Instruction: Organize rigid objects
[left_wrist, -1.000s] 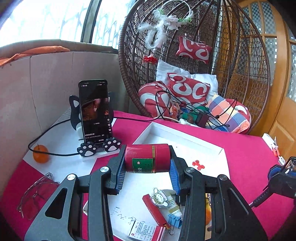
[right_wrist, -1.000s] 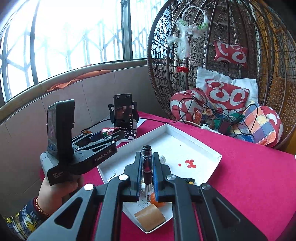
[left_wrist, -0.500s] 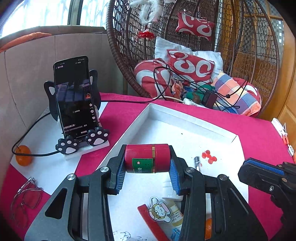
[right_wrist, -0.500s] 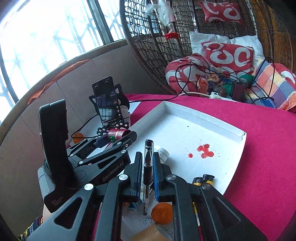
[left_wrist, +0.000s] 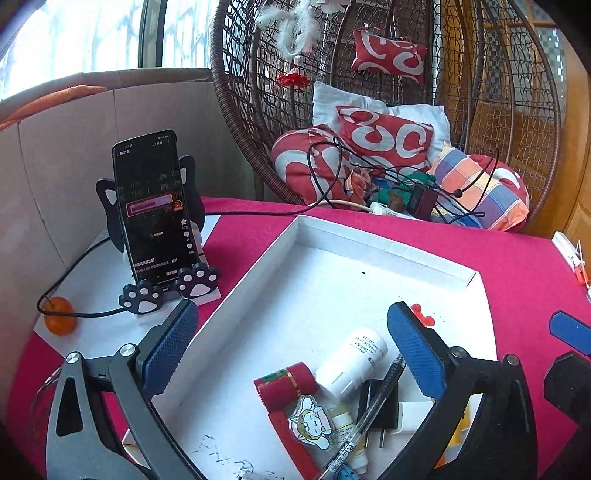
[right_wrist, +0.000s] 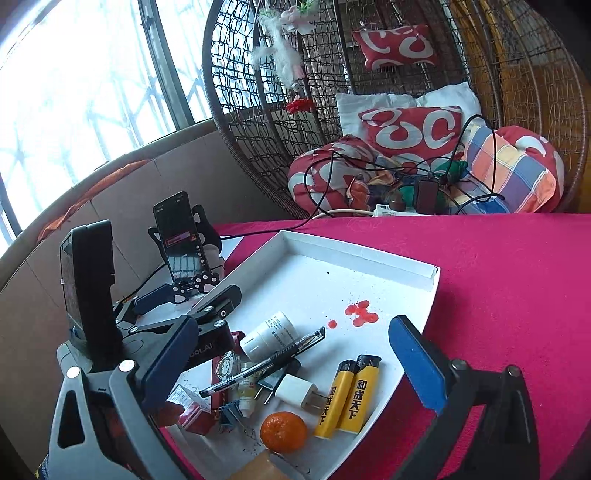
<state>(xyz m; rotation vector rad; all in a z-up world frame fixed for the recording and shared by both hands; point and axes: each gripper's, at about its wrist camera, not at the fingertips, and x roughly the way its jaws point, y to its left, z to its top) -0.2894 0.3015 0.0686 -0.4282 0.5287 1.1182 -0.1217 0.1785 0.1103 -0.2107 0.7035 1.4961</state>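
A white tray (left_wrist: 384, 243) (right_wrist: 413, 267) lies on the red tablecloth. In it, near its front, lie a red tin (left_wrist: 286, 386), a white bottle (left_wrist: 352, 363) (right_wrist: 267, 334), a black pen (left_wrist: 373, 410) (right_wrist: 264, 363), a white charger (right_wrist: 299, 391), two yellow lighters (right_wrist: 347, 393) and a tangerine (right_wrist: 282, 432). My left gripper (left_wrist: 291, 350) is open and empty above the tin and bottle. My right gripper (right_wrist: 291, 354) is open and empty above the pen and lighters. The left gripper's body (right_wrist: 147, 314) shows at the left of the right wrist view.
A phone on a cat-paw stand (left_wrist: 157, 221) (right_wrist: 183, 236) stands left of the tray, with a cable and a small orange (left_wrist: 59, 321). A wicker hanging chair with cushions (left_wrist: 388, 144) (right_wrist: 410, 133) and a power strip stands behind the table. Red stains (right_wrist: 360, 312) mark the tray.
Both grippers have opened. The red tin has dropped from the left gripper into the tray, and the pen has dropped from the right gripper onto the pile.
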